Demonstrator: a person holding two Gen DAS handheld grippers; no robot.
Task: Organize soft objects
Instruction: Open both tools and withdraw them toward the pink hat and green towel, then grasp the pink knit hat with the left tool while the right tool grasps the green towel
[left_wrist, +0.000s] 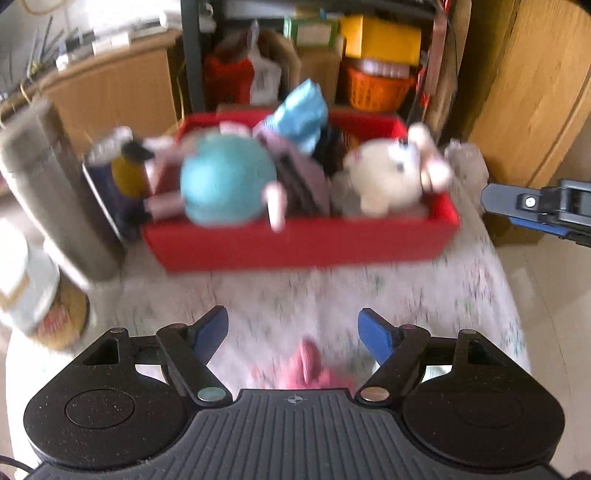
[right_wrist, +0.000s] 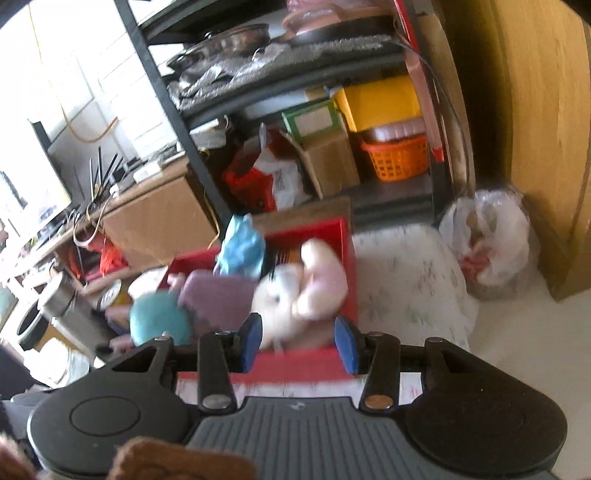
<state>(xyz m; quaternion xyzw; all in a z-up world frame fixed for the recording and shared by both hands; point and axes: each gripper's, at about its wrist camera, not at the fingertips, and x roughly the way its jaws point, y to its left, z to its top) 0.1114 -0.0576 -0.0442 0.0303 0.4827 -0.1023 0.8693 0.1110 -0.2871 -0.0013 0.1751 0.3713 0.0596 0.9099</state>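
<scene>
A red box (left_wrist: 303, 243) on the patterned tablecloth holds soft toys: a teal round plush (left_wrist: 225, 181), a white plush with pink ears (left_wrist: 391, 173), a purple cloth (left_wrist: 303, 177) and a light blue cloth (left_wrist: 303, 110). My left gripper (left_wrist: 293, 334) is open above the cloth, with a pink soft object (left_wrist: 308, 365) lying low between its fingers, not gripped. My right gripper (right_wrist: 299, 341) is open and empty, just in front of the box (right_wrist: 295, 365), facing the white plush (right_wrist: 295, 295); it also shows at the right edge of the left wrist view (left_wrist: 539, 210).
A grey metal cylinder (left_wrist: 55, 199), a tin (left_wrist: 33, 295) and a dark carton (left_wrist: 110, 184) stand left of the box. A black shelf (right_wrist: 295, 81) with boxes and an orange basket (right_wrist: 399, 155) is behind. A plastic bag (right_wrist: 487, 240) sits on the floor right.
</scene>
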